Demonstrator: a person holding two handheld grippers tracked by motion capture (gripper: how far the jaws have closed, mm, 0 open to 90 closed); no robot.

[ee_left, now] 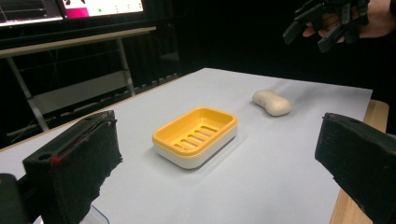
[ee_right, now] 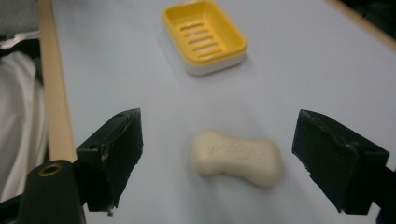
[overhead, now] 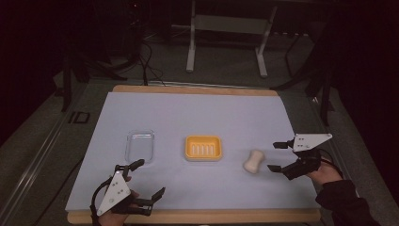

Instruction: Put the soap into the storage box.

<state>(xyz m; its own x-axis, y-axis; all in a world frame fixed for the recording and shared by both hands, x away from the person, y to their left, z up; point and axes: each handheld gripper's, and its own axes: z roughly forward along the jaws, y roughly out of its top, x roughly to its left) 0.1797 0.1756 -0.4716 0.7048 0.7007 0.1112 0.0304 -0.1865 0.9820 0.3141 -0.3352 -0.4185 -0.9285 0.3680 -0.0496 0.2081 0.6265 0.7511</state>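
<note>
**Soap lined up, dish waiting**

My right gripper (overhead: 276, 156) hangs just beside the soap bar (overhead: 253, 161), at its 3 o'clock, jaws spread wide with nothing between them. I hold it there, I judge, so the 2 pads can straddle the bar's narrow waist. The soap lies flat on the pale table cover (overhead: 197, 113), near the yellow soap dish (overhead: 203, 148) at its 9 o'clock, so the carry is short. My left gripper (overhead: 148, 180) rests at 7 o'clock, jaws wide and empty, close to the clear lid (overhead: 140, 146). Embossed lettering on the bar is too blurred to read.
</note>
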